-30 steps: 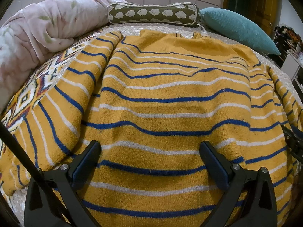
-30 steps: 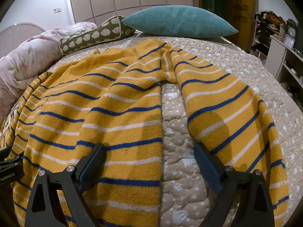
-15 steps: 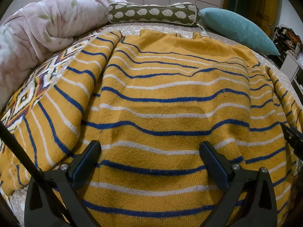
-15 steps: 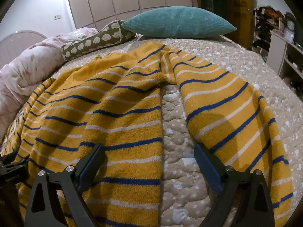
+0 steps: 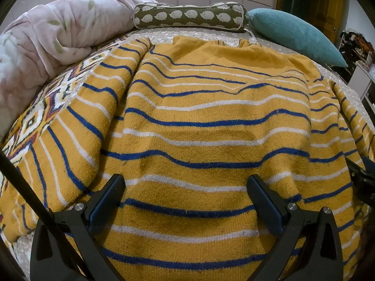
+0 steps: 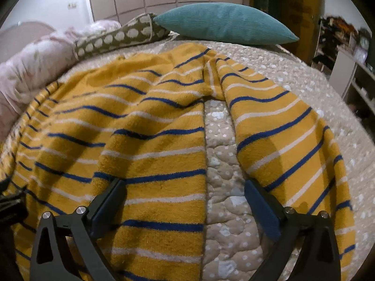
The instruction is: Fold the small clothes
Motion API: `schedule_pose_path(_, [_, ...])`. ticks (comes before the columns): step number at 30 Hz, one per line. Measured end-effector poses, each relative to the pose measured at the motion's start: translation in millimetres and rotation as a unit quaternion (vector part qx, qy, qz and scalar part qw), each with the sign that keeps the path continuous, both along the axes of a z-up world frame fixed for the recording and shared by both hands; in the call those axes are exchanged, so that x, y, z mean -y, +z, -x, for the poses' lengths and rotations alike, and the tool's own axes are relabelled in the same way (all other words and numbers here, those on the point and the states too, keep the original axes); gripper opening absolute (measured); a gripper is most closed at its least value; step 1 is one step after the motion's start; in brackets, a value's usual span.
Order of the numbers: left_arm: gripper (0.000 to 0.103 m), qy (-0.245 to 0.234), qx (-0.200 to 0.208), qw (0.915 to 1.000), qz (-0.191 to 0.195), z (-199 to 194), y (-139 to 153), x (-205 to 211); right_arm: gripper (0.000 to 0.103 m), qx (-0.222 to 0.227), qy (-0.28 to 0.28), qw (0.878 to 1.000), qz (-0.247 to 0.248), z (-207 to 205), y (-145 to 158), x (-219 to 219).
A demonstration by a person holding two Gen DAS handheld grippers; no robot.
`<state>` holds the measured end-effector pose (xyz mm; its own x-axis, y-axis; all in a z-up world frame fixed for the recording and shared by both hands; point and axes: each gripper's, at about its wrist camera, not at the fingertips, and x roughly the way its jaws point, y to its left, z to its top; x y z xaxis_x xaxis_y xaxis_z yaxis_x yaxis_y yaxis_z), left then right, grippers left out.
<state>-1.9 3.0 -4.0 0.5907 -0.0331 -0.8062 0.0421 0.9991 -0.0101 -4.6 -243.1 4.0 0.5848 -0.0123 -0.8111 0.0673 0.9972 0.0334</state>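
Quilted bedding (image 6: 222, 154) carries the yellow striped sweater (image 5: 199, 140), spread flat with its collar far. From the left wrist view nothing has shifted: the left claw (image 5: 185, 199) hangs wide open above the hem, gripping nothing. In the right wrist view, the right claw (image 6: 185, 201) has tilted slightly and is opening wider, empty, over the gap beside the right sleeve (image 6: 293, 140). Folding has probably not begun.

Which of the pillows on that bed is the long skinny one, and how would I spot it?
Look to the head of the bed, beyond the striped sweater. The bolster lies between a pink quilt and a teal pillow. Only it is olive with white hedgehogs.
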Motion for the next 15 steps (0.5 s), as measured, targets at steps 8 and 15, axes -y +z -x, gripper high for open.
schedule_pose_path(8, [0.103,0.001,0.016,0.9999,0.007,5,3,-5,0.103,0.017,0.003,0.999,-0.029,3,0,8])
schedule_pose_path(15, [0.068,-0.005,0.060,0.9953,0.076,58,68,-68,0.103,0.017,0.004,1.000,-0.025,2,-1,8])
